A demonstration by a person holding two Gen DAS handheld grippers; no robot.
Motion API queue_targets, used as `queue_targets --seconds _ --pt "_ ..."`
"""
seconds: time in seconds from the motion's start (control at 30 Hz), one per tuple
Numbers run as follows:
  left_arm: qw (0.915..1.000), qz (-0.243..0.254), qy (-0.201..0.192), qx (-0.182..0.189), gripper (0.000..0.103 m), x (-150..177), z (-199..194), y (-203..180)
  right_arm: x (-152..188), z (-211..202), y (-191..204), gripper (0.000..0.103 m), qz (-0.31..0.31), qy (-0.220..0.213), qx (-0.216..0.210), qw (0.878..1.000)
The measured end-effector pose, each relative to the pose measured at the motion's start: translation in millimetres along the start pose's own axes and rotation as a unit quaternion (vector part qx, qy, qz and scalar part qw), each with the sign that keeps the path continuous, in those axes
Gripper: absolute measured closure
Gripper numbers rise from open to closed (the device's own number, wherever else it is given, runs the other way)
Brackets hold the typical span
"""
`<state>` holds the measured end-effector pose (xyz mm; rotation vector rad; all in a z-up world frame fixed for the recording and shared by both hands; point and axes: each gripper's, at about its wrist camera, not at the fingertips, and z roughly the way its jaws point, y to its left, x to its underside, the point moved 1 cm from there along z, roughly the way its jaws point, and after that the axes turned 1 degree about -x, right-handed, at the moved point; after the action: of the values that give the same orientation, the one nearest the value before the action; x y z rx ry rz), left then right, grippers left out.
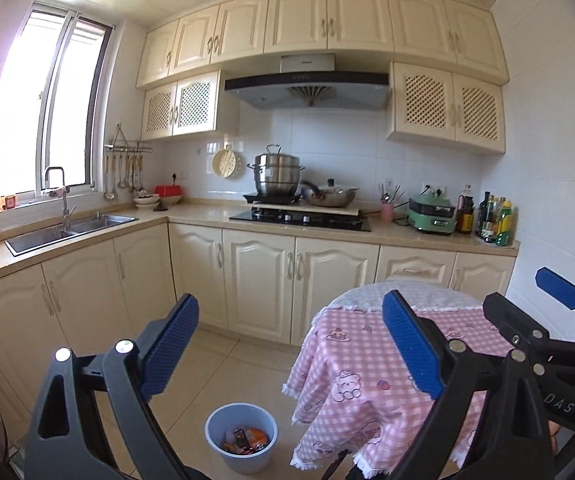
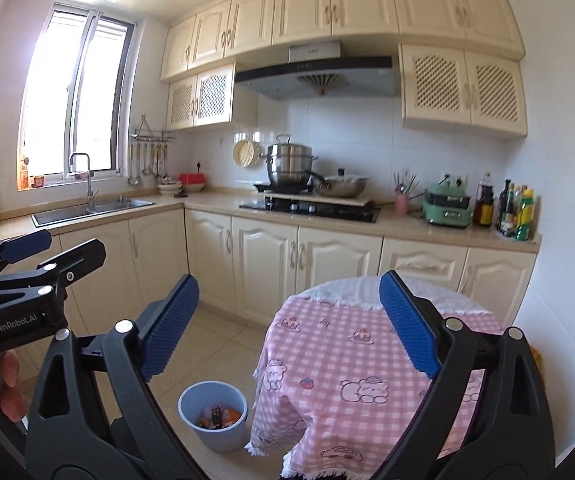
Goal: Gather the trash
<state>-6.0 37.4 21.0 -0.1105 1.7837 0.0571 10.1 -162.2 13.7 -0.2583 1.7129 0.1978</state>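
Observation:
A pale blue bin stands on the floor left of a round table; it also shows in the right wrist view. Several orange and dark wrappers lie inside it, seen too in the right wrist view. My left gripper is open and empty, held high above the bin and the table edge. My right gripper is open and empty at a like height. Each gripper shows at the edge of the other's view: the right one and the left one.
The table wears a pink checked cloth, also in the right wrist view. Cream cabinets line the far wall under a counter with a hob, pots, bottles and a sink. Tiled floor lies between.

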Motion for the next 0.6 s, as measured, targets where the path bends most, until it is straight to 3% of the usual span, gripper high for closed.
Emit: queue_targets --seconds 0.6 --pt "0.9995 0.011 -0.024 -0.016 0.012 -5 -20 -10 1 -12 -3 0.012 0.000 -0.005 -0.004 1.000"
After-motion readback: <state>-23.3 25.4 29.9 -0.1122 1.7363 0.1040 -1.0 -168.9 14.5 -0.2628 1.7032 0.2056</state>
